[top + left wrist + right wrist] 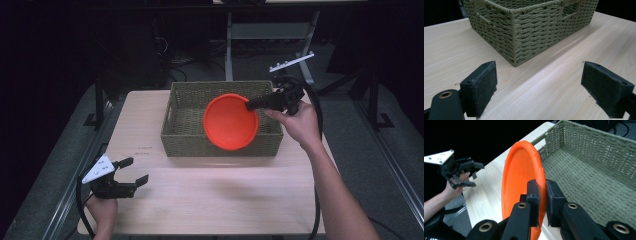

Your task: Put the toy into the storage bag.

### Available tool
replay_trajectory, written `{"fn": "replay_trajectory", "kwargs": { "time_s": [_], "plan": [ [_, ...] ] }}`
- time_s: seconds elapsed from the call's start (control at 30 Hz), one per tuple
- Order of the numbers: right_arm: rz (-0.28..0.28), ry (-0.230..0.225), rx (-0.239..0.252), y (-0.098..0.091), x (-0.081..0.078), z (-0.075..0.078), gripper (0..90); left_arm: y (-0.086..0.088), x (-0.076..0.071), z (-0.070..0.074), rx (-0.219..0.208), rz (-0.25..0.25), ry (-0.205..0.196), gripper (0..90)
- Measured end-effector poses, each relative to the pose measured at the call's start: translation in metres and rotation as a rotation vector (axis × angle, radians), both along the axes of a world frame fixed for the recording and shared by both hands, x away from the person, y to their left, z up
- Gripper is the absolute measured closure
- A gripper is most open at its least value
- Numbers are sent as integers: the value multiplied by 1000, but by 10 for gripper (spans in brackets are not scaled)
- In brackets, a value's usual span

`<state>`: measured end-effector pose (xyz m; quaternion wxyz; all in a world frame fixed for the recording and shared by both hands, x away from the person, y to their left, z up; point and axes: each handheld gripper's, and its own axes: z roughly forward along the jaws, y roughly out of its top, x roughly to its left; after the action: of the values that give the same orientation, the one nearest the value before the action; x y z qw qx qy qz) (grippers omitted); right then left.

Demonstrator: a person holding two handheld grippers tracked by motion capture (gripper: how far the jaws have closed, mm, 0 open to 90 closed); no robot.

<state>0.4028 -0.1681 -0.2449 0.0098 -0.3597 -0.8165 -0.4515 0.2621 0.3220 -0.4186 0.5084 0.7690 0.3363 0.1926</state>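
Light wood-grain table [220, 200], rounded corners, pale laminate look; near edge cut off by the bottom of the high view. Dark surroundings beyond, hard to make out past some metal frame legs and cables.

Rectangular woven basket [186, 134] toward the far middle of the table, olive-green cord weave, thick braided rim, slot handles in the end walls. Top and right end cropped in the left gripper view [534, 32]; far corner out of frame in the right gripper view [594, 167], inside floor bare where visible.

Round orange plate [230, 121], smooth plastic, raised lip, held tilted on edge over the basket, covering part of the front wall and interior in the high view. Lower edge cut off and partly behind the jaws in the right gripper view [520, 182]. Possibly clear of the basket floor, hard to judge from these angles.

Right gripper [249, 105] in the right hand [296, 122], reaching in from the basket's right side, clamped on the plate's rim; black foam-faced pads [554, 195] pressed on either side of the lip [542, 202].

Left gripper [135, 171] in the left hand [102, 210] at the near-left table corner, well apart from the basket, jaws spread wide, nothing between them. Fuzzy black pads [482, 85] with bare tabletop [544, 92] in the gap. Grey three-cornered plate on top; cable trailing off the near edge. Small and dim in the right gripper view [471, 173].
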Motion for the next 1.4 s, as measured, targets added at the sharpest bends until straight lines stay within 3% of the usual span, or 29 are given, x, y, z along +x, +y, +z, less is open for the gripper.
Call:
{"fn": "replay_trajectory", "kwargs": {
  "time_s": [0.9,1.23,1.4],
  "plan": [
    [-95,50,14,15,54,-9,819,1,1,1,-6,2,-1,126],
    [-141,71,20,9,67,-18,819,1,1,0,-3,-1,-4,127],
    [-190,69,34,5,71,-24,819,2,1,-1,-21,-13,-1,126]
  ]
}}
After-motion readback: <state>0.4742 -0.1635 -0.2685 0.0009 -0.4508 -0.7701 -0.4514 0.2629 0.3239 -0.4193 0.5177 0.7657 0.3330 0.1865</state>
